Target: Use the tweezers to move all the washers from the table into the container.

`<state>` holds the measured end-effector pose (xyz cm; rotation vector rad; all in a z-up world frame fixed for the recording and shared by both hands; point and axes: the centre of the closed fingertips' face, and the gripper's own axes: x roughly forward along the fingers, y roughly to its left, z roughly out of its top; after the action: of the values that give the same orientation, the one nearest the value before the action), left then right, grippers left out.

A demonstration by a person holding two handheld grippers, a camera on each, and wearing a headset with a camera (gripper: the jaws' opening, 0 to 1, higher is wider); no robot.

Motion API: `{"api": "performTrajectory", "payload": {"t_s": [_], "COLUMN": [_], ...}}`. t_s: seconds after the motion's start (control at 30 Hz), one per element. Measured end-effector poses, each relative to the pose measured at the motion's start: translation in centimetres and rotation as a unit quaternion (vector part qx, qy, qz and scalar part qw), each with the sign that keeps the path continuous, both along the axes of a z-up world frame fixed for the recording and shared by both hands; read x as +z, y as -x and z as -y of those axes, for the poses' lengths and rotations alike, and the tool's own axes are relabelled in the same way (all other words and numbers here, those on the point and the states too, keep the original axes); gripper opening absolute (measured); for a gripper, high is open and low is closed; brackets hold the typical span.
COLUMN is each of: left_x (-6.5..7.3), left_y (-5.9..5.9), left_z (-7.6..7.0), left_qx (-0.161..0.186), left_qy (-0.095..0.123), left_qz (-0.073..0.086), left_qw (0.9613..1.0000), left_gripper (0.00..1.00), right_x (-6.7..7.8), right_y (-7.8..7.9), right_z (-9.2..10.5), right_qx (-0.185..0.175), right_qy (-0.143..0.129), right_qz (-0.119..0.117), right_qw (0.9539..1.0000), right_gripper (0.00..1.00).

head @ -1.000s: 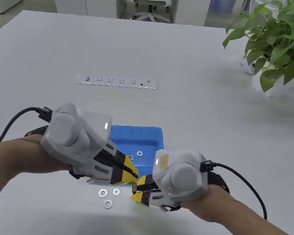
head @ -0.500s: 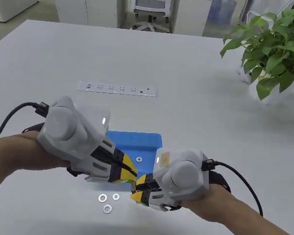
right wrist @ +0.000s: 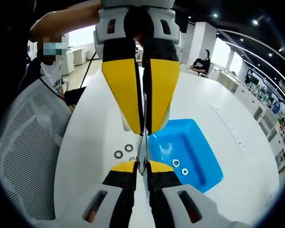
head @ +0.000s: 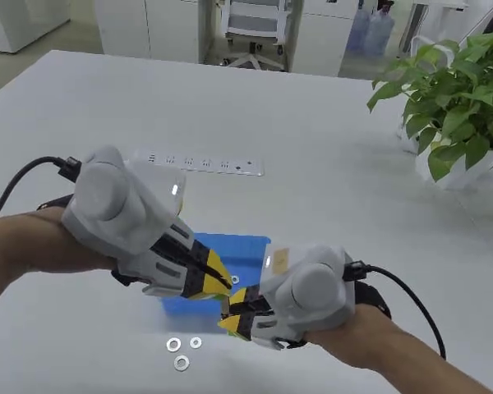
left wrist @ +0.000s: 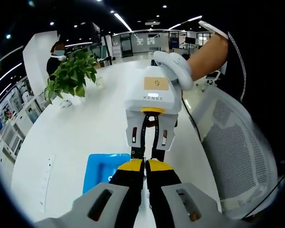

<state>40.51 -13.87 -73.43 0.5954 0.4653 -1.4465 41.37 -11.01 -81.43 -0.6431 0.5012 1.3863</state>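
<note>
Right gripper view: my right gripper [right wrist: 141, 167] has its fingers pinched shut on the tweezers [right wrist: 141, 149], and my left gripper [right wrist: 143, 132] clamps their far end. Three washers [head: 173, 345] lie on the tabletop [head: 329, 164] beside the blue container [head: 246, 249], with two more inside it.

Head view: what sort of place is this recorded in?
Likely an open-plan office: a large white table, an office chair beyond it, and a potted plant on the table's right side.

open: far table [head: 329, 189] | obstacles: container [head: 246, 250] close ahead, power strip [head: 199, 162], plant [head: 452, 107] right
</note>
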Motion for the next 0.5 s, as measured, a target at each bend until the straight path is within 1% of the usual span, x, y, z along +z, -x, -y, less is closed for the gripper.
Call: {"api": "performTrajectory", "payload": {"t_s": [0.13, 0.3, 0.5], "left_x": [0.3, 0.6, 0.8], "left_y": [-0.6, -1.2, -2.4], "left_z": [0.1, 0.0, -0.1], "left_qx": [0.0, -0.001, -0.001], "left_qy": [0.001, 0.001, 0.001], "left_qz": [0.005, 0.007, 0.011], "left_qw": [1.0, 1.0, 0.9999], "left_gripper": [0.06, 0.06, 0.06], "right_x": [0.3, 0.6, 0.8], "right_y": [-0.6, -1.4, -2.5], "right_z": [0.0, 0.0, 0.0], "right_qx": [-0.002, -0.001, -0.001], "right_qy": [-0.001, 0.0, -0.002], "right_qz": [0.002, 0.005, 0.008], "right_qw": [1.0, 1.0, 1.0], "right_gripper": [0.1, 0.1, 0.1]}}
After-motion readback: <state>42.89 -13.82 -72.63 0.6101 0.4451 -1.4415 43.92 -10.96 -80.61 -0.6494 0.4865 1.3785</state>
